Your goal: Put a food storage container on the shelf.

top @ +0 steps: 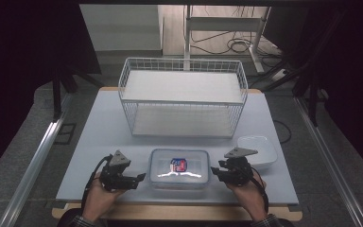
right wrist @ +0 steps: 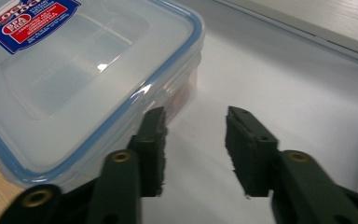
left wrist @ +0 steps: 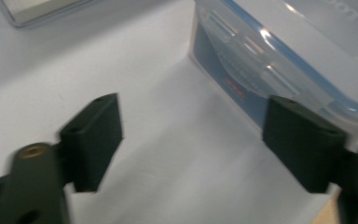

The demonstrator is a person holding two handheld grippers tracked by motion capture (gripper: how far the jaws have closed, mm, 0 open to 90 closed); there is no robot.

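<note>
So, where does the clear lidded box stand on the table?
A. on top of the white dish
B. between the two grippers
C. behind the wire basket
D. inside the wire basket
B: the clear lidded box sits between the left gripper and the right gripper, in front of the wire basket.

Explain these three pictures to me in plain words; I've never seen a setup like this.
A person sits at a table and holds a hand tool, a gripper with two black jaws, in each hand. The wide picture comes from a camera above the table: the left gripper and the right gripper flank a clear plastic container with a blue-edged lid and a sticker. Behind it stands a white wire basket; a white bowl sits at the right. The other two pictures come from cameras riding on each gripper, looking along its jaws at the container's sides. Both grippers are open with only table between the jaws. Nothing is held.
</note>
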